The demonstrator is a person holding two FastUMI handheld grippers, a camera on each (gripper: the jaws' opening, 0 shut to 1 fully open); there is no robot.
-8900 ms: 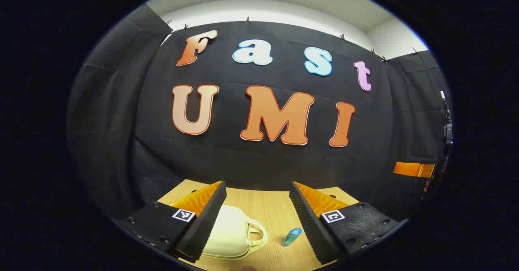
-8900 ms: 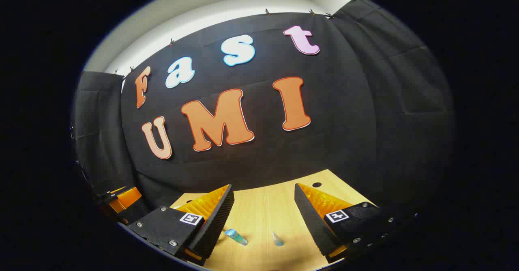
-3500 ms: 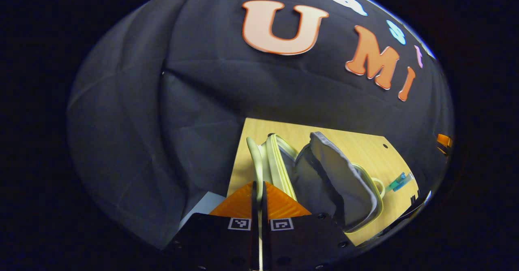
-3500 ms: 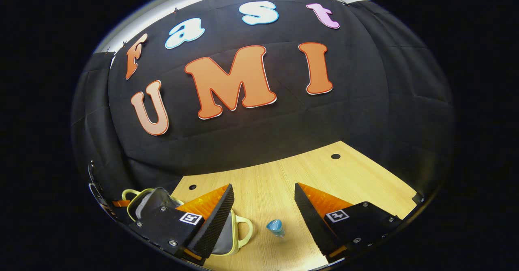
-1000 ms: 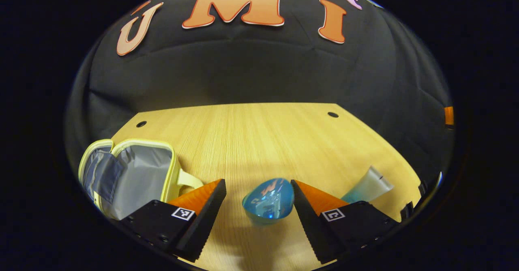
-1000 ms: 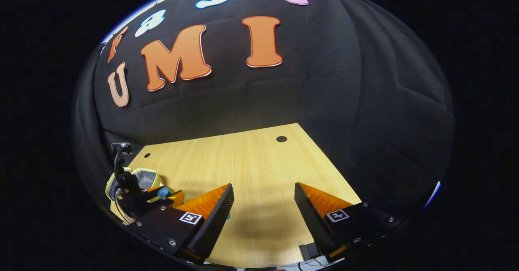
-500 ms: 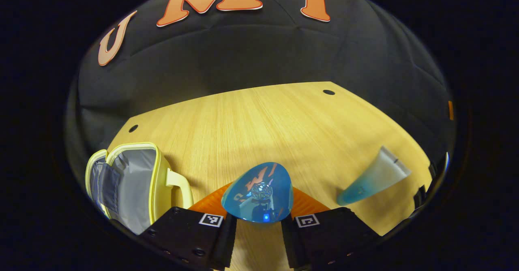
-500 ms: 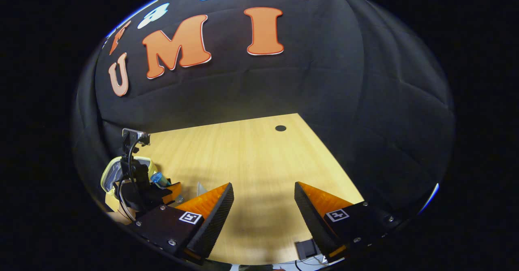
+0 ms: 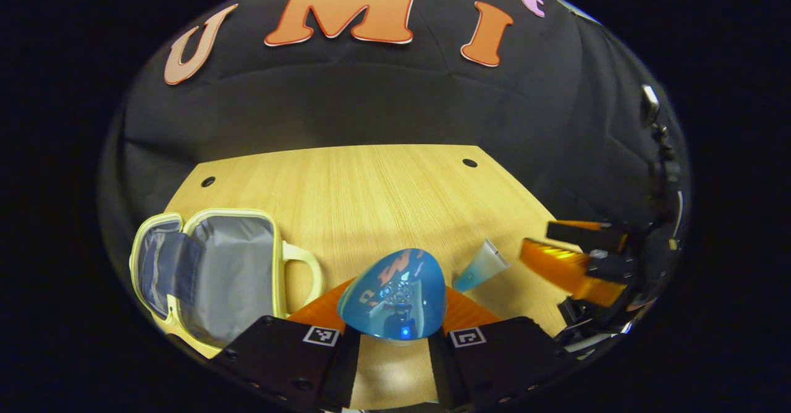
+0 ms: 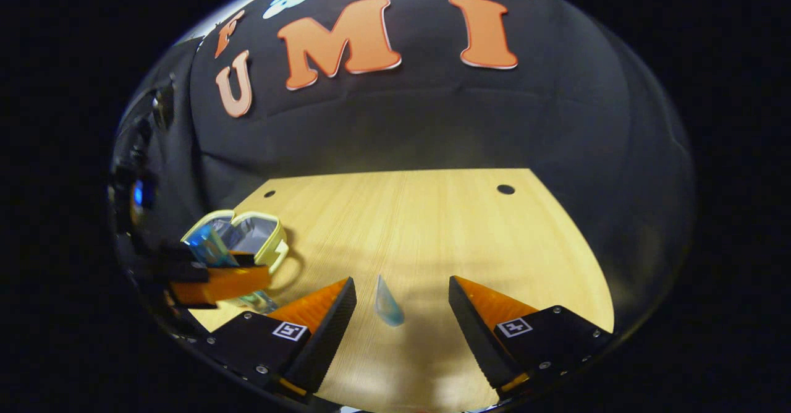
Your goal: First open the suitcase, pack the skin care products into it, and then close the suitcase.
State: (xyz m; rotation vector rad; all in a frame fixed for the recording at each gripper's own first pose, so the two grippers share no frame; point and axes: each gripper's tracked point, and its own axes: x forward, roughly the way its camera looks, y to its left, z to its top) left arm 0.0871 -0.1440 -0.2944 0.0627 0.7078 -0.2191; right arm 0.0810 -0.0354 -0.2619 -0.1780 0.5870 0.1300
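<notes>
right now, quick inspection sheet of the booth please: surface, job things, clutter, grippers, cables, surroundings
surface: wooden table, two round holes near its far edge.
job's things: pale yellow suitcase lies open on the table, grey lining showing; blue bottle is held; blue-tipped tube lies on the table.
clutter: nothing seen.
grippers: left gripper is shut on the blue bottle; right gripper is open, the tube lying ahead between its fingers.
cables: a cable runs on the right gripper's rig.
surroundings: black cloth wall.

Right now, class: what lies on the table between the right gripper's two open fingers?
In the right gripper view, a small tube lies on the bare wooden table between the right gripper fingers, touching neither.
</notes>
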